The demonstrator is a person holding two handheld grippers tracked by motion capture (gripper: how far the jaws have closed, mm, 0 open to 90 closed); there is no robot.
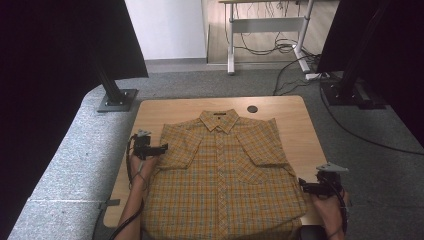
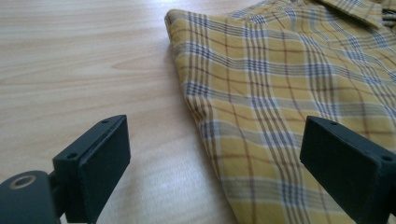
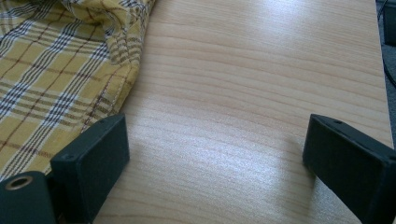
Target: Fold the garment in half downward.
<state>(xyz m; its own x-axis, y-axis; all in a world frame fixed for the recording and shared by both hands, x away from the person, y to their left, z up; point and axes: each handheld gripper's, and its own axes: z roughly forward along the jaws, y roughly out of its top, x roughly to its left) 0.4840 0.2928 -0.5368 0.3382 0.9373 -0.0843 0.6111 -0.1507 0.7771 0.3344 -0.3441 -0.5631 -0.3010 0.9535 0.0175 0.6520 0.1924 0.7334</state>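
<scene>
Yellow plaid cloth covers the middle of my tabletop (image 1: pixel 295 112): a short-sleeved shirt (image 1: pixel 222 175) lies flat and face up, collar (image 1: pixel 219 120) toward twelve o'clock and hem hanging at the six o'clock edge. My left claw (image 1: pixel 159 149) sits at about nine o'clock of the shirt, level with the sleeve, its tips at the sleeve's outer edge. In the left gripper view that claw (image 2: pixel 212 156) is released, jaws spread wide, one over bare wood and the other over the plaid, with the folded sleeve edge (image 2: pixel 196 112) running between them; I cannot tell whether either jaw touches the fabric. My right claw (image 1: pixel 309 187) is at about four o'clock of the shirt, just beside its lower side seam. In the right gripper view it (image 3: pixel 217 149) is also released, jaws wide apart with pale wood grain between them, and the shirt's rumpled edge (image 3: pixel 119 70) lies just beyond the jaw at the left of that view. A small dark round insert (image 1: pixel 252 108) sits in the tabletop near one o'clock, apart from the collar. Grey carpet (image 1: pixel 70 150) surrounds the tabletop.
</scene>
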